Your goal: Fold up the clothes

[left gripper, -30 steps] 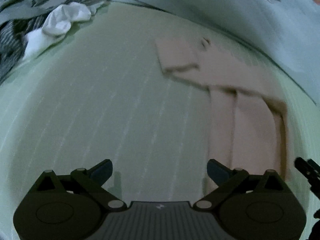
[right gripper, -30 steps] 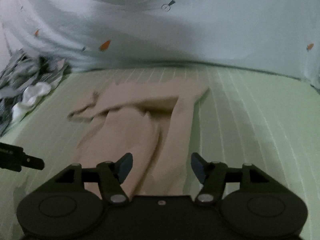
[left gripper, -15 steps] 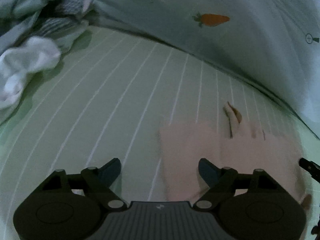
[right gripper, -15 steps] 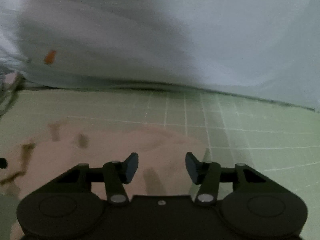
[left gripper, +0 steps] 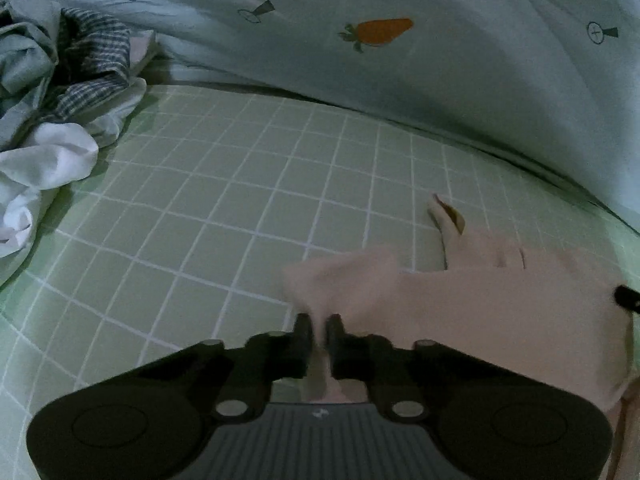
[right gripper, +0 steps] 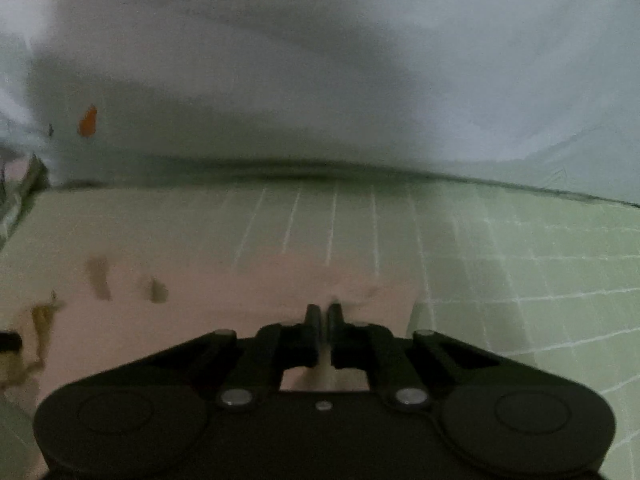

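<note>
Far L of your left gripper [left gripper: 319,330], a pile of checked and white laundry [left gripper: 60,120] sits well apart, no snag there. The L fingers [left gripper: 303,330] are clenched on a corner of the pink garment [left gripper: 460,312]; cloth runs up between them, the rest spreads R of the tips on the green grid sheet [left gripper: 240,200]. Your right gripper [right gripper: 324,316] is clamped on the same garment [right gripper: 200,312], near its R edge. Risks: both bites look thin, so a quick lift could slip a corner out. Uneven lift skews the fold. The quilt [left gripper: 440,80] lies just ahead of the tips; carry too far fwd and cloth drags on it.
</note>
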{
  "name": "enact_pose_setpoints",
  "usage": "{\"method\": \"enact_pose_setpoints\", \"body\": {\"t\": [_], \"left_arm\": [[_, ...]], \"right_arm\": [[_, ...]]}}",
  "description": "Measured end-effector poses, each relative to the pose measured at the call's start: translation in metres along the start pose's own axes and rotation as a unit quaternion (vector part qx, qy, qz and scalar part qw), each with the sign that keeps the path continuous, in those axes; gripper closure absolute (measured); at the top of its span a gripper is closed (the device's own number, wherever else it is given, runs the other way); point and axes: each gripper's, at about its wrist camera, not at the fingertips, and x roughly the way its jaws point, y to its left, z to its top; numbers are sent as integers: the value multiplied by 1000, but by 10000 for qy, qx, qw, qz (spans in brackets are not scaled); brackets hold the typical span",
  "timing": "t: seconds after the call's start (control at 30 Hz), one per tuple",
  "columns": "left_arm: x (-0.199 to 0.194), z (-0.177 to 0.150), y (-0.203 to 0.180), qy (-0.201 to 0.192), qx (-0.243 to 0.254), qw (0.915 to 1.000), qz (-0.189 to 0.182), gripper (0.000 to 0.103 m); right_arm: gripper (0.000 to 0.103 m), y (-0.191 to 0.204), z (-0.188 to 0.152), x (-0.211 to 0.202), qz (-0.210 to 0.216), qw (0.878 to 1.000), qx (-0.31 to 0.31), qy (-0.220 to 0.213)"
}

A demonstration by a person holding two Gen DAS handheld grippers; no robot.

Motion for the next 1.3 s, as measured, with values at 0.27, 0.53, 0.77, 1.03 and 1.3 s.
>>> {"method": "enact_pose_setpoints", "body": {"t": [0.27, 0.53, 0.77, 1.03, 1.3], "left_arm": [[-69, 21, 6, -811, -405, 9958, -143, 99], [-146, 48, 18, -1878, -571, 9804, -176, 99], [-127, 53, 40, -1762, -808, 9810, -24, 99], [-50, 23, 72, -856, -1194, 9888, 278, 99], [-9, 4, 89, -165, -1306, 9904, 427, 90]], "right_arm": [[99, -4, 14, -37, 102, 9977, 344, -571], [99, 7, 40, -68, 522, 9901, 468, -1217], [99, 27, 44, -41, 678, 9921, 151, -1046], [99, 54, 29, 33, 738, 9966, -244, -254], [74, 71, 18, 69, 563, 9965, -550, 278]]}}
